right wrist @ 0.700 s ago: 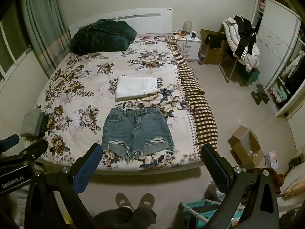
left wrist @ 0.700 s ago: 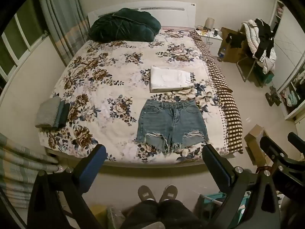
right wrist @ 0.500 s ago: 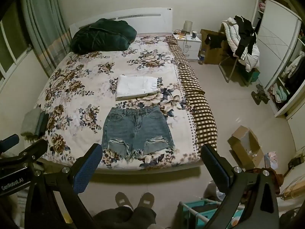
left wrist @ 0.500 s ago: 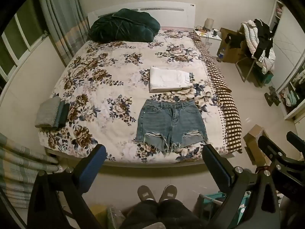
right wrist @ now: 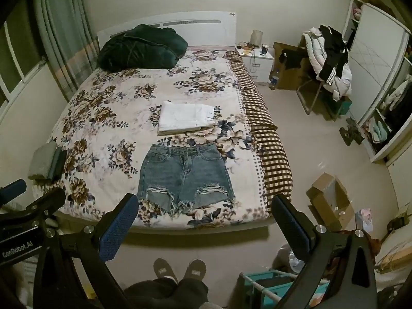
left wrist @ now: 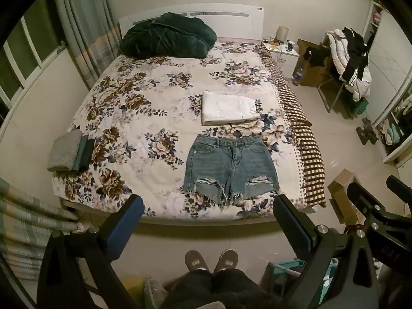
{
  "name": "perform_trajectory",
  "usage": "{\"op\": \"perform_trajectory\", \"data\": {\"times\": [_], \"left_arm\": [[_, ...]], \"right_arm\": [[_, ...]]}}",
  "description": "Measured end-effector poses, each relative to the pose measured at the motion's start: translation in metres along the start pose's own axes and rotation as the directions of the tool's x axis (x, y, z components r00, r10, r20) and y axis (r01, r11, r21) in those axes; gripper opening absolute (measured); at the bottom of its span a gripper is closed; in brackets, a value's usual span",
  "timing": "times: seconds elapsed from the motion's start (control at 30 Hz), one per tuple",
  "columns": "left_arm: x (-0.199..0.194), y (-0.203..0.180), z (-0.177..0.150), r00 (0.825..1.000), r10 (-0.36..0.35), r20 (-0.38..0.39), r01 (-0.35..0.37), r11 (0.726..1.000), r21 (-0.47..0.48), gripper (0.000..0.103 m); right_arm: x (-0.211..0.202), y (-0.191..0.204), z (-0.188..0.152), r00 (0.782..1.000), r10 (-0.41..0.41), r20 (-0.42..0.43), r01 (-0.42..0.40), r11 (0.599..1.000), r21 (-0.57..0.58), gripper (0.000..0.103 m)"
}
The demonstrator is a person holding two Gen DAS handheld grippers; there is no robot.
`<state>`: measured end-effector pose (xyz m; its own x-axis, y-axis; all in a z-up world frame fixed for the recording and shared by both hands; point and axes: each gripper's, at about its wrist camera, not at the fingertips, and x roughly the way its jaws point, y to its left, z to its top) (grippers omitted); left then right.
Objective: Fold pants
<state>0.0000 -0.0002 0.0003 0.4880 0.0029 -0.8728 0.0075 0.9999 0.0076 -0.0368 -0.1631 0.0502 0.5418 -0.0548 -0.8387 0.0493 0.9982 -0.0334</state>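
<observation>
Blue denim shorts (left wrist: 230,166) lie flat and unfolded near the foot of the floral bed (left wrist: 144,118), waistband away from me; they also show in the right wrist view (right wrist: 184,175). A folded white garment (left wrist: 229,108) lies just beyond them, and it shows in the right wrist view too (right wrist: 185,118). My left gripper (left wrist: 206,221) is open and empty, held high above the floor short of the bed's foot. My right gripper (right wrist: 203,219) is open and empty at a similar height, to the right of the left one.
A dark green duvet (left wrist: 167,36) lies at the headboard. A grey and dark folded stack (left wrist: 69,153) sits at the bed's left front corner. A cardboard box (right wrist: 329,200), a chair with clothes (right wrist: 327,59) and a nightstand (right wrist: 255,59) stand right of the bed. My feet (left wrist: 211,260) are below.
Both views have shifted only slightly. The clothes on the bed have not moved and both grippers stay open.
</observation>
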Motion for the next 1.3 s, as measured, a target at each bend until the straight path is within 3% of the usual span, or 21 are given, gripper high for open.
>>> {"op": "perform_trajectory", "data": {"times": [0.83, 1.3], "left_arm": [[0.0, -0.001, 0.0, 1.0, -0.006, 0.004, 0.006, 1.0, 0.0, 0.103], [-0.011, 0.001, 0.013, 1.0, -0.006, 0.007, 0.006, 1.0, 0.0, 0.103]], "right_arm": [[-0.007, -0.002, 0.0, 1.0, -0.003, 0.007, 0.003, 1.0, -0.004, 0.103], [-0.023, 0.003, 0.017, 1.0, -0.003, 0.01, 0.003, 1.0, -0.009, 0.103]]}}
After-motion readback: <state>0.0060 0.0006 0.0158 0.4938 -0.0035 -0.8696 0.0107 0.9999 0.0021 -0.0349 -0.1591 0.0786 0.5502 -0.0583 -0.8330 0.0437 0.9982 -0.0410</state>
